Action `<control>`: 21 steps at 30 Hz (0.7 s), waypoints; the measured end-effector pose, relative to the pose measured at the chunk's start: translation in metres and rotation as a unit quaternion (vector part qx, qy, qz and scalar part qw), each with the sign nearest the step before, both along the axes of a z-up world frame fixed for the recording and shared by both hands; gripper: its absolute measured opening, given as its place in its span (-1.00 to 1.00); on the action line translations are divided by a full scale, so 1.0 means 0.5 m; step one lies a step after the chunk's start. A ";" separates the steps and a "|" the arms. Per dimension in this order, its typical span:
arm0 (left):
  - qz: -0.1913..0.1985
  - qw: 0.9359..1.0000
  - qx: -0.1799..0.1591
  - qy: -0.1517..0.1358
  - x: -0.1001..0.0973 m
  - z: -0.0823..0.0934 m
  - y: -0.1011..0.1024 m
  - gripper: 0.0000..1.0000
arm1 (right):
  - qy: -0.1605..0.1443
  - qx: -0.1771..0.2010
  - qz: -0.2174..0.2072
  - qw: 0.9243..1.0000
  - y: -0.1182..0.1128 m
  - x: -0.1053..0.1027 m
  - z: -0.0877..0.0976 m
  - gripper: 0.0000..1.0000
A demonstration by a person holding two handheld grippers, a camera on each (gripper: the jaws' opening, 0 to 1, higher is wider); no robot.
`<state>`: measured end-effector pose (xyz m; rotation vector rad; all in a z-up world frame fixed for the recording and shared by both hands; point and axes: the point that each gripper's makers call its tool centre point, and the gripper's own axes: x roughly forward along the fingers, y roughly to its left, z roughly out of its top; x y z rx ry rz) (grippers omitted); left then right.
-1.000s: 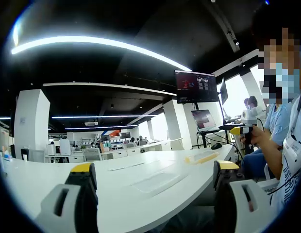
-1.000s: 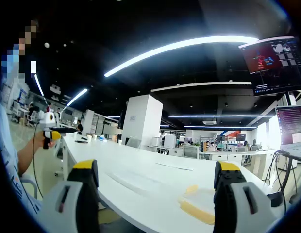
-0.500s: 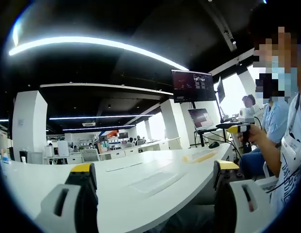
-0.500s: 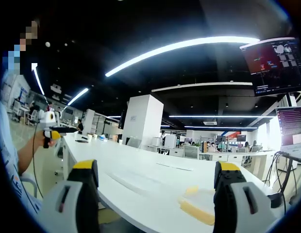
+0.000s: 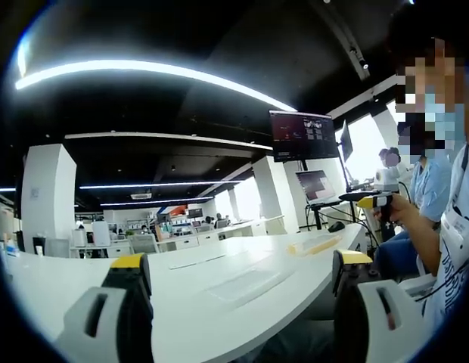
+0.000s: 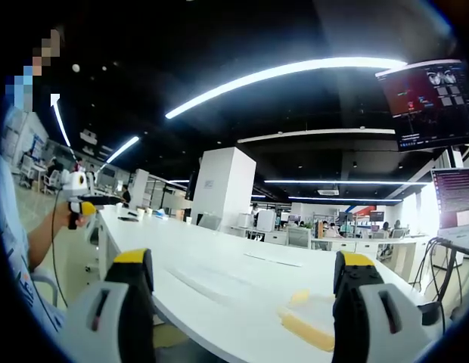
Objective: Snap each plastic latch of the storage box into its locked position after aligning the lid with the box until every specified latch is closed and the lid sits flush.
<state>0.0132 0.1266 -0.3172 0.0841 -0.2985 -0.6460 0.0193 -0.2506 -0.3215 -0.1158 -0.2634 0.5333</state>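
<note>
While both grippers, left gripper (image 5: 238,283) and right gripper (image 6: 242,280), hover jaws apart above the white table (image 6: 219,276), the storage box (image 6: 314,318) with yellow latches lies far right; approach level, seat lid first.

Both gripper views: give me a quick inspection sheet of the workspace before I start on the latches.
Surface: long white table, mostly bare.
Job's things: clear box with yellow latches lies flat near the table's right end; also seen in the left gripper view. Latch state too small to tell.
Clutter: a flat clear sheet mid-table; small items at the far end.
Grippers: left gripper and right gripper both open, empty, held short of the table.
Cables: a cable hangs from the left gripper; dark cables by the laptop stand.
Surroundings: open office, ceiling light strips, hanging monitor, a laptop, white pillar.
</note>
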 end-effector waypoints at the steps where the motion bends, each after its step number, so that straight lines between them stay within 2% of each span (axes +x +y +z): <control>1: 0.000 1.000 0.000 0.000 0.000 0.000 0.000 0.99 | 0.000 0.000 0.000 1.000 0.000 0.000 0.000 1.00; 21: 0.005 1.000 0.005 0.002 0.000 -0.003 0.001 0.98 | -0.001 -0.002 0.001 1.000 0.000 -0.002 0.001 1.00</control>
